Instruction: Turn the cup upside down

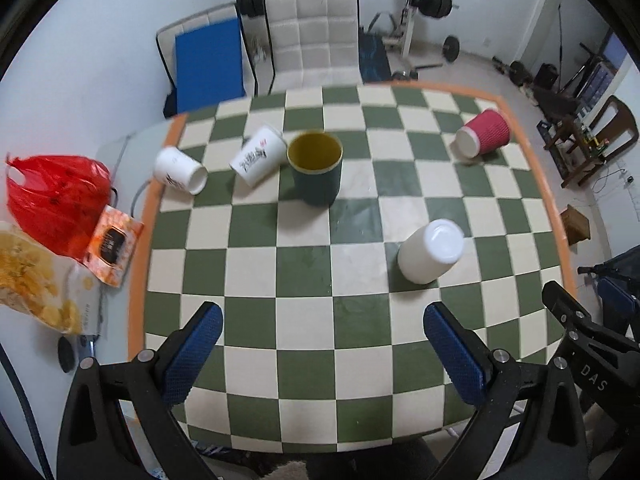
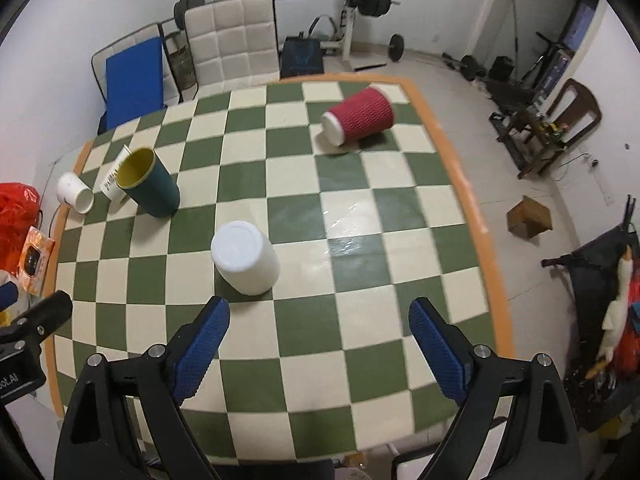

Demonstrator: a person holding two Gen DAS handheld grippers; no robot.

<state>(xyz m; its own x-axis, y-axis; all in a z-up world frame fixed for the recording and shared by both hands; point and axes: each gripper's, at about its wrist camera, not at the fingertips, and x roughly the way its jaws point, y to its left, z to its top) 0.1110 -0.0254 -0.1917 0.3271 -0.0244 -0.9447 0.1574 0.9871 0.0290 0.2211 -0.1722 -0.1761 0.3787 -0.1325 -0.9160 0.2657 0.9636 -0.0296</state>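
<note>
Left wrist view: green/cream checked worktop (image 1: 304, 280) w/ orange border; left claw (image 1: 322, 334) spread, empty; right claw (image 2: 319, 330) likewise. White cup (image 1: 432, 250) stands inverted nr front; green cup (image 1: 316, 172) upright mid-worktop; red cup (image 1: 484, 132) on side. Barbell rack (image 1: 412, 4), padded chair (image 1: 314, 40) behind.

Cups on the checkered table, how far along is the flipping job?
Done: the plain white cup stands upside down. In hand: nothing; left gripper and right gripper are open and empty. Left: the green cup stands mouth up; the red cup and two printed white cups lie on their sides.
</note>
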